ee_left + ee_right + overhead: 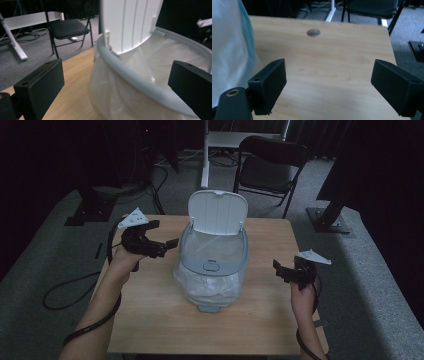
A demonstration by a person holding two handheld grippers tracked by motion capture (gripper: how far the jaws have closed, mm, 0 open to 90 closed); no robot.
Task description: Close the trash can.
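Bin point(212, 265) with a grey rim and a white liner bag stands mid-table between the two grippers, its white lid point(218, 212) swung up and standing upright at the far side. Left gripper point(167, 246), held above the wooden table point(260, 315), points its spread jaws at the bin's left side, close to the rim but apart from it; in the left gripper view the rim point(140, 83) and the bag point(110, 95) sit just ahead between the jaws, nothing clamped. Right gripper point(279, 268) hovers to the bin's right, well apart from it, jaws wide and empty over bare tabletop, with the bag point(229, 50) off to its left. Beyond the table stands a black folding chair point(270, 167)
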